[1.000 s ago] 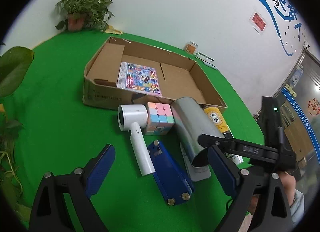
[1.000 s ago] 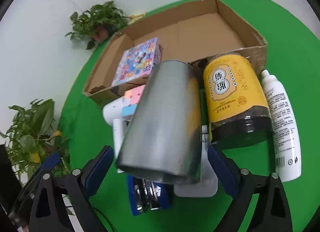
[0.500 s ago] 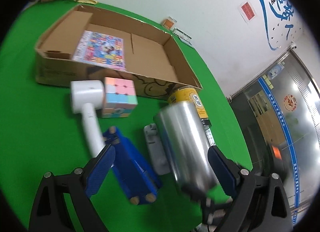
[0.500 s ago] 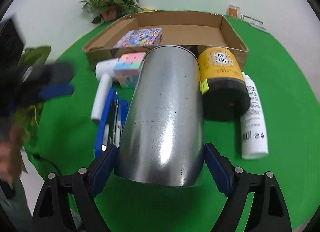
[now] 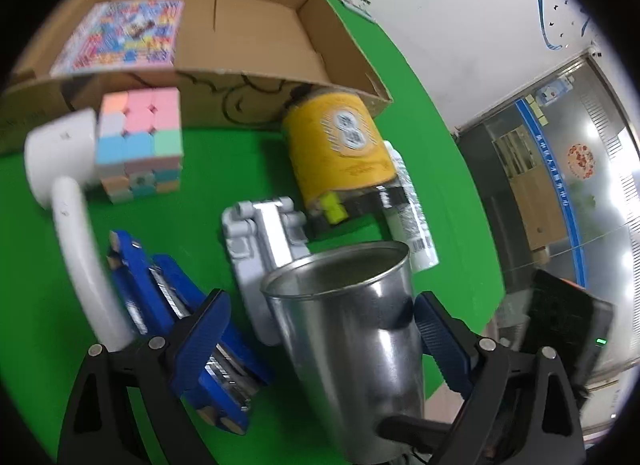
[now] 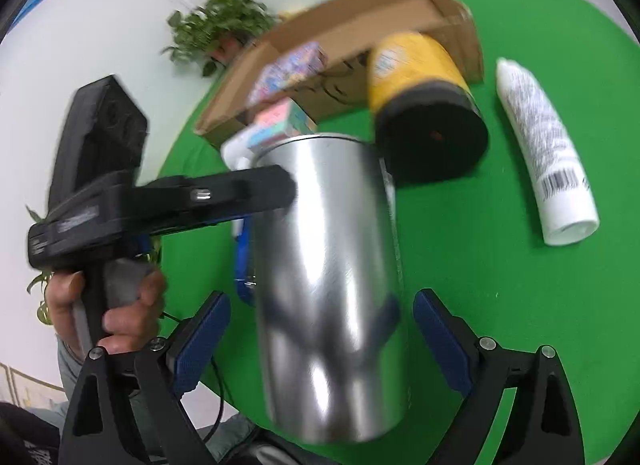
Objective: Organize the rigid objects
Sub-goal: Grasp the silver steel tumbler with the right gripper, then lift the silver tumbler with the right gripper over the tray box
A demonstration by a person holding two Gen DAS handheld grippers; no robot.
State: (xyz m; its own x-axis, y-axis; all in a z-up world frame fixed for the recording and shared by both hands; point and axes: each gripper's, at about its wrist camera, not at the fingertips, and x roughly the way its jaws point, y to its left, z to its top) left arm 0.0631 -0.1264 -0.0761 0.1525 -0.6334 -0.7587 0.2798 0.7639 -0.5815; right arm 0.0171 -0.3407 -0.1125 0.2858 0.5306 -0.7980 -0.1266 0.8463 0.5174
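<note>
**First:** What room do we have, edge to edge?

**Second:** We note the green bench (image 6: 500, 265) curving off on the right, with bare cloth in front of the white bottle (image 6: 540, 137). The cardboard box (image 5: 208, 101) shuts off the far side. Its near wall stands just behind the cube and the jar.

**First:** Our count, left to right?

**Second:** We record one white hair dryer (image 5: 60, 153), one pastel cube (image 5: 138, 145), one blue stapler (image 5: 160, 293), one grey stapler (image 5: 264, 241), one yellow jar (image 5: 340, 145) and the one bottle. One printed flat box (image 5: 120, 37) lies inside the cardboard box. There is one metal cup (image 5: 352, 329).

**First:** Where is the cup, and how does it point?

**Second:** It is nearest us, in front of the grey stapler, between both pairs of fingers. Its long axis runs away from the cameras, and its open mouth faces the jar. We cannot tell whether its base rests on the bench.

**First:** And the fingers?

**Second:** The left gripper (image 5: 320, 305) has its fingers spread, with gaps beside the cup. The right gripper (image 6: 320, 305) is opening, the cup between its pads but not pressed.
</note>
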